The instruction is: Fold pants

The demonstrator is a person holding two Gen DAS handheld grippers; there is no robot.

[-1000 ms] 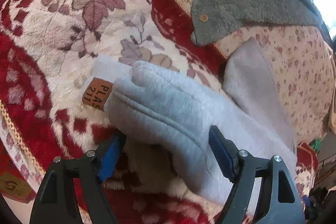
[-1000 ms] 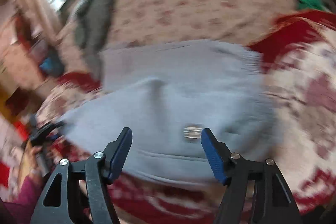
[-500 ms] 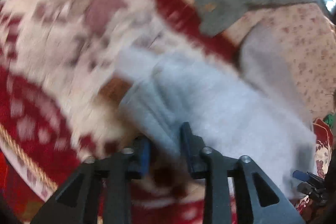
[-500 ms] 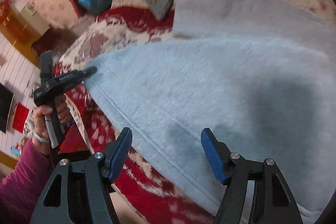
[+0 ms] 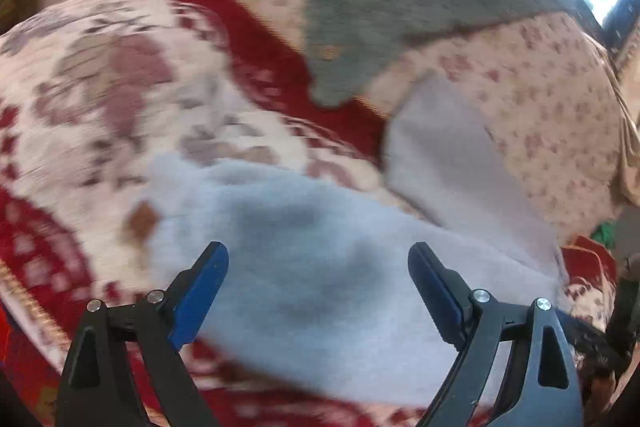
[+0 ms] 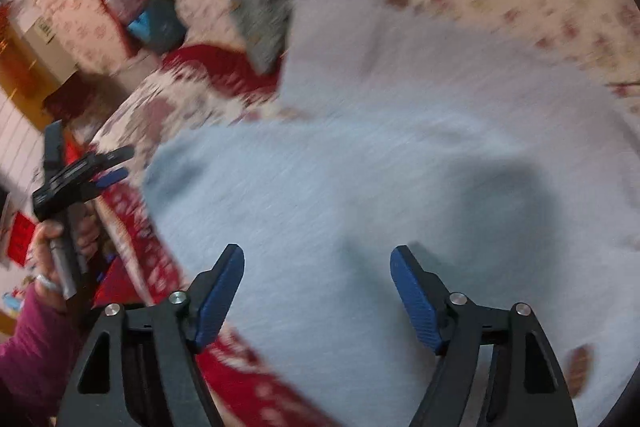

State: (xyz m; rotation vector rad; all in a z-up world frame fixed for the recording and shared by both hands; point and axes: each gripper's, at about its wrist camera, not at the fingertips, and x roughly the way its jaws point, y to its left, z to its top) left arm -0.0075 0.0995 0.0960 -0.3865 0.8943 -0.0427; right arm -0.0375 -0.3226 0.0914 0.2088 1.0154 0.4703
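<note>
1. Grey fleece is the stuff of the one pair of pants (image 5: 320,291), pale blue-grey and soft, lying in a folded heap on the red and cream blanket (image 5: 100,99), with one lighter end (image 5: 452,163) reaching up onto the flowered cover beyond.
2. On the pants I count one small brown patch label (image 5: 140,221) near the edge at my left; in the right wrist view the same label (image 6: 578,367) sits at the lower right corner of the cloth. Its print is too blurred to read.
3. My two grippers hang over the pants. My left gripper (image 5: 318,291) has just been opening: its blue pads (image 5: 200,299) now stand spread wide, with the cloth below them and nothing pinched.
4. My right gripper (image 6: 318,291) has also just been opening a little; its pads (image 6: 416,301) are spread apart above the middle of the pants, pressing on nothing.
5. From the right wrist I see my left gripper from the side, held in my left hand (image 6: 60,239) with a magenta sleeve (image 6: 32,347) behind it, off the near edge of the pants.
6. Two bed covers show: the red floral blanket and the cream flowered cover (image 5: 552,99).
7. One dark grey fuzzy garment (image 5: 384,7) with buttons lies farther back on the flowered cover, apart from the pants.
</note>
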